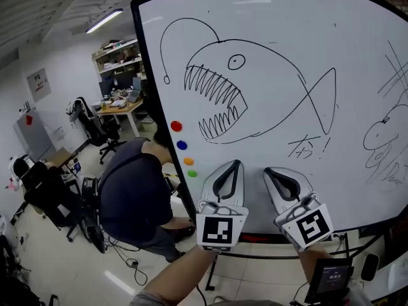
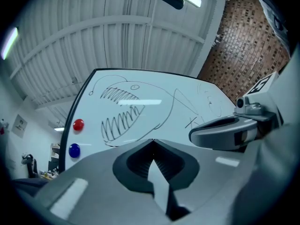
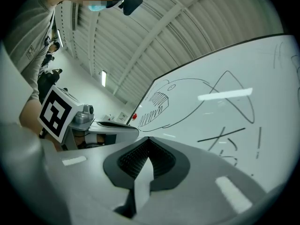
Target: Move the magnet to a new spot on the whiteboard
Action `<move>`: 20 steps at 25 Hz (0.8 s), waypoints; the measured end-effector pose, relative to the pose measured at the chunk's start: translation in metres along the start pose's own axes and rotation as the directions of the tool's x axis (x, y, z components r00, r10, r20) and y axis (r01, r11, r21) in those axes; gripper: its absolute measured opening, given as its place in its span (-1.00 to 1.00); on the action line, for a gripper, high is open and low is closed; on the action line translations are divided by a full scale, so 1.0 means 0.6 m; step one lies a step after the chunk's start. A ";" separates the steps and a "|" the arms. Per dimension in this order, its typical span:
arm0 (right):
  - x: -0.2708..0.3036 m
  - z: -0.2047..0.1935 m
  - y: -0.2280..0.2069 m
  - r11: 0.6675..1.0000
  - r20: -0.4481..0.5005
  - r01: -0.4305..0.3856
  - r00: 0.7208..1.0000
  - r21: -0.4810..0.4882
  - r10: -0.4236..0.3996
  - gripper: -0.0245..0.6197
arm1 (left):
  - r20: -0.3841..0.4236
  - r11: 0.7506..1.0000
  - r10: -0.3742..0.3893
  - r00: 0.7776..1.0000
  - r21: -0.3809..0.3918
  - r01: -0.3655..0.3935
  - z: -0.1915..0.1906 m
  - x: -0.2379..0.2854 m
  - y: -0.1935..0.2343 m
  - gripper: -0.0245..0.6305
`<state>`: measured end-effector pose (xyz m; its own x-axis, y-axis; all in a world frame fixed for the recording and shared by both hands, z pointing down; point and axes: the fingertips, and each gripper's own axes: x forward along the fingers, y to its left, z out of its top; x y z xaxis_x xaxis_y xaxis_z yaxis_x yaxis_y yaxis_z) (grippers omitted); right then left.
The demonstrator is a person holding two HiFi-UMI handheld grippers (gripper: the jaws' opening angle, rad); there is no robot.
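The red magnet (image 1: 176, 126) sits on the whiteboard (image 1: 287, 24), apart from the left gripper (image 1: 236, 166) and right gripper (image 1: 270, 172), both closed and empty.

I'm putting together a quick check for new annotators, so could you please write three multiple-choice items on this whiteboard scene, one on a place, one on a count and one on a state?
1. Where on the whiteboard do the magnets sit?
A. In a column near its left edge
B. Along its top edge
C. In its middle

2. How many magnets show in the head view?
A. Two
B. Four
C. Six

3. How does the left gripper stand?
A. Wide open
B. Shut on a magnet
C. Shut, with nothing between its jaws

Answers:
1 A: they run downward just inside the board's dark left frame.
2 B: one red, one blue, one orange and one green, and no others in sight.
3 C: in the left gripper view the jaw tips meet and nothing is caught between them.
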<state>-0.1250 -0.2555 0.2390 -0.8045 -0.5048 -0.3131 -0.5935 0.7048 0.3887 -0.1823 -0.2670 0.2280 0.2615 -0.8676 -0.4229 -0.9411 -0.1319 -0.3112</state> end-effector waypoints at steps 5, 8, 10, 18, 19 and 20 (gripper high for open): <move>-0.091 -0.006 -0.045 0.999 -0.019 0.023 1.000 0.038 -0.022 -0.92 | -0.024 0.999 -0.038 0.999 -0.028 0.038 0.001 0.009 -0.113 -0.93; -0.143 -0.011 -0.068 1.000 -0.036 0.021 0.999 0.012 -0.021 -0.92 | -0.035 0.998 -0.052 0.998 -0.035 0.051 0.008 0.009 -0.172 -0.93; -0.177 -0.012 -0.083 1.000 -0.047 0.026 0.999 0.006 -0.025 -0.92 | -0.041 0.998 -0.060 0.997 -0.037 0.058 0.015 0.008 -0.210 -0.93; -0.287 -0.015 -0.112 0.996 -0.068 0.058 0.996 0.067 -0.054 -0.92 | -0.071 0.993 -0.108 0.992 -0.045 0.105 0.030 -0.013 -0.336 -0.93; -0.299 -0.019 -0.112 0.997 -0.075 0.059 0.996 0.051 -0.055 -0.92 | -0.076 0.992 -0.119 0.990 -0.048 0.116 0.031 -0.019 -0.349 -0.93; -0.311 -0.022 -0.112 0.998 -0.085 0.059 0.995 0.031 -0.056 -0.92 | -0.080 0.991 -0.131 0.988 -0.053 0.127 0.030 -0.024 -0.361 -0.93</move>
<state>0.0644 -0.2154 0.2829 -0.7689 -0.5843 -0.2597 -0.6391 0.6886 0.3427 0.0214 -0.2172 0.2861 0.3644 -0.8783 -0.3095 -0.9104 -0.2661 -0.3169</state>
